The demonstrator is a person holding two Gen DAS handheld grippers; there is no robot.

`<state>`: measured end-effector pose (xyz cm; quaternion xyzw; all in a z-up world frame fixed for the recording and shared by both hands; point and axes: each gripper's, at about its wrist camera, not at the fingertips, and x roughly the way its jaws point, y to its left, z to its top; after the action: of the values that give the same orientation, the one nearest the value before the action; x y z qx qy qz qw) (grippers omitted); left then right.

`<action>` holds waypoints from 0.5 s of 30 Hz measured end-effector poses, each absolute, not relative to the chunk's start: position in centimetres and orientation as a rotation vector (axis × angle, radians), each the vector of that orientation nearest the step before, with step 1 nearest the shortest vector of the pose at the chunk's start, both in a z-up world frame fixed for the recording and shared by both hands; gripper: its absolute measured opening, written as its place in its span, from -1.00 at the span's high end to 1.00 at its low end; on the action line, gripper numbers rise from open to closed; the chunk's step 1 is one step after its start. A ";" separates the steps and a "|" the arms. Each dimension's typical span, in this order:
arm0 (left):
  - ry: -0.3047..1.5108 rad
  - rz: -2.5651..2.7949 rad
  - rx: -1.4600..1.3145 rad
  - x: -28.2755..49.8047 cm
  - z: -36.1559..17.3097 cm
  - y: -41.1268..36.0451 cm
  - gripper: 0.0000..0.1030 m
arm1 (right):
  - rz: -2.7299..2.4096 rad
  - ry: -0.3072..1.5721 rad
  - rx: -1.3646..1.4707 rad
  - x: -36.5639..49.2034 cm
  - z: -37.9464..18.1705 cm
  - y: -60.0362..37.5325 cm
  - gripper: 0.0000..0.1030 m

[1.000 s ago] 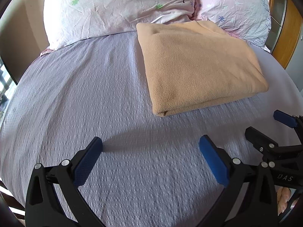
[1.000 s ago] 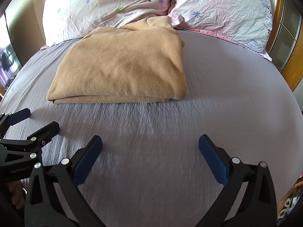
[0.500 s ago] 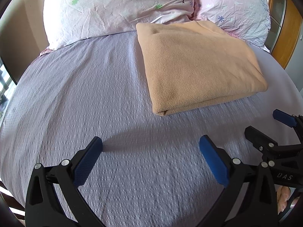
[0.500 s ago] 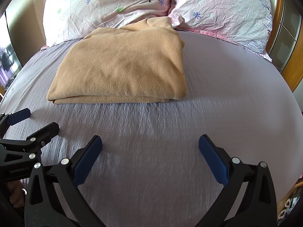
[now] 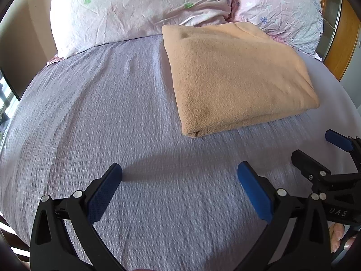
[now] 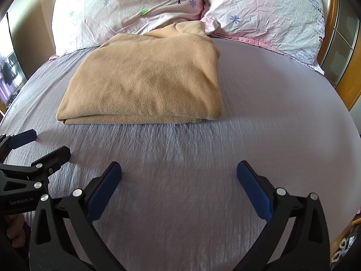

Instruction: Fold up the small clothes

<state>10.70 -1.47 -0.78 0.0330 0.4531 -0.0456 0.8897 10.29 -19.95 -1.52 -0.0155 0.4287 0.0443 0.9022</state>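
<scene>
A tan fleece garment lies folded into a thick rectangle on the lilac bedsheet, its far end against the pillows. It also shows in the right wrist view. My left gripper is open and empty, hovering over bare sheet short of the garment's near left corner. My right gripper is open and empty, over bare sheet in front of the garment's near edge. Each gripper shows at the edge of the other's view: the right one, the left one.
Two floral pillows lie at the head of the bed. A wooden frame with glass panels stands at the right. The bed edge curves away on both sides.
Both grippers have stayed nearly still, with a very slight shift of view. The garment has not moved.
</scene>
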 end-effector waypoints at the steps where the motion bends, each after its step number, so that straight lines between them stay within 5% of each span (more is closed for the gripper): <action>1: 0.941 -0.094 0.068 10.7 -0.8 -1.5 -0.97 | 0.091 0.886 -0.032 10.3 -1.5 -19.9 -0.97; 15: 0.943 -0.093 0.068 10.7 -0.8 -1.5 -0.97 | 0.087 0.885 -0.030 10.2 -1.5 -19.9 -0.97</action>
<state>10.68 -1.50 -0.78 0.0325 0.4540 -0.0450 0.8893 10.20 -19.90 -1.54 -0.0143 0.4279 0.0423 0.9027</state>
